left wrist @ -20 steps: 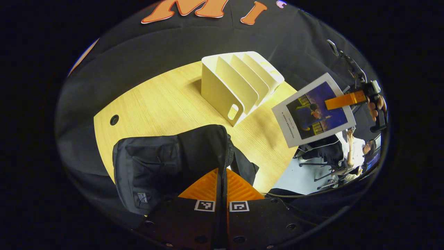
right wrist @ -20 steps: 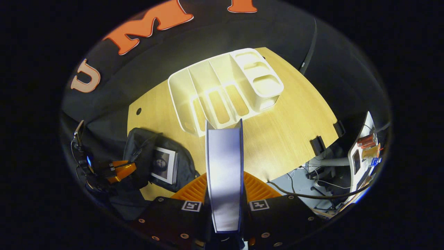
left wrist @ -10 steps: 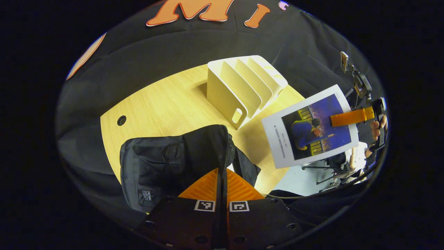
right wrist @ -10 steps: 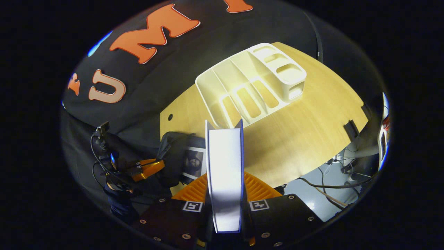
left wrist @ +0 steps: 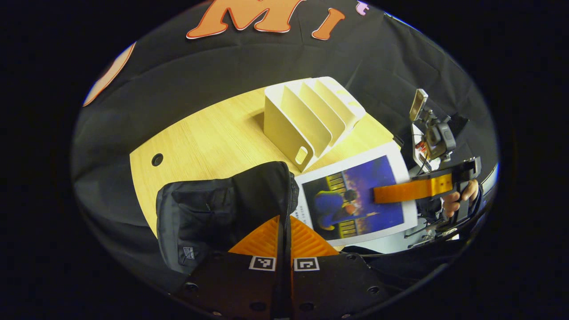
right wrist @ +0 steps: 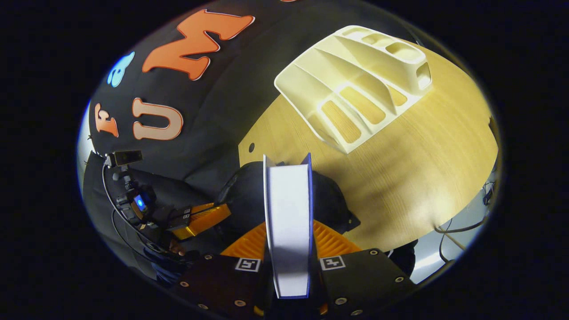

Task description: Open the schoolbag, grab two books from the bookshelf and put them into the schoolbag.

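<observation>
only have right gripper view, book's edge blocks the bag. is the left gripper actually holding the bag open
Observer: Yes. In the left gripper view, the left gripper has its fingers shut on the bag at its zipper edge, lifting that edge.
Operator: ok, where's the book relative to that edge
Observer: In that view the book shows its cover, and its near corner sits right beside the zipper edge. The right gripper holds its far side. I cannot tell if it has entered the bag.
</observation>
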Demonstrator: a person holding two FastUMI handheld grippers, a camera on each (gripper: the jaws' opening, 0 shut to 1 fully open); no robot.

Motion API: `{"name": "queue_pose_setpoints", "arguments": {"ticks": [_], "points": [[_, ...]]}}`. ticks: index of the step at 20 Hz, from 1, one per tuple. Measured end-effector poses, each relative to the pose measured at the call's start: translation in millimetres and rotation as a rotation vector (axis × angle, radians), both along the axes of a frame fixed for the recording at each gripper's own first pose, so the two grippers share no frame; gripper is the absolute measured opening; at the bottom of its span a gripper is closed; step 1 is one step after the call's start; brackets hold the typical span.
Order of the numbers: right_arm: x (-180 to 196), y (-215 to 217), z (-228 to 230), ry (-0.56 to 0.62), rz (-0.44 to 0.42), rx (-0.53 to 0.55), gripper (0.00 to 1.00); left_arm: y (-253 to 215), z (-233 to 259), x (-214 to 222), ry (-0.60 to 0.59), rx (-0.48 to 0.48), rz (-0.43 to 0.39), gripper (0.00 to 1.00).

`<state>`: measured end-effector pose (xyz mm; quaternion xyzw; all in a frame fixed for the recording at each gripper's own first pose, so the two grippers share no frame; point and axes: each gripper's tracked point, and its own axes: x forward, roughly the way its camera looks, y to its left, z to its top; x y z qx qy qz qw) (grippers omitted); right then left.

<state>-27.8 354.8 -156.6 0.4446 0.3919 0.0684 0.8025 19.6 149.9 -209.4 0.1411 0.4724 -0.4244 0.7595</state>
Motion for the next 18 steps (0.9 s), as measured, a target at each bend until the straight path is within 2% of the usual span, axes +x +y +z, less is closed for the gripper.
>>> {"name": "queue_pose_setpoints", "arguments": {"ticks": [6, 18], "points": [[26, 36, -18, -0.037, 0.017, 0.096, 0.34, -10, 9, -3, 0.007, -0.026, -0.024, 0.01], [74, 89, -60, -0.068, -0.035, 0.293, 0.34, -33, 22, -10, 0.036, -0.089, -0.052, 0.01]]}}
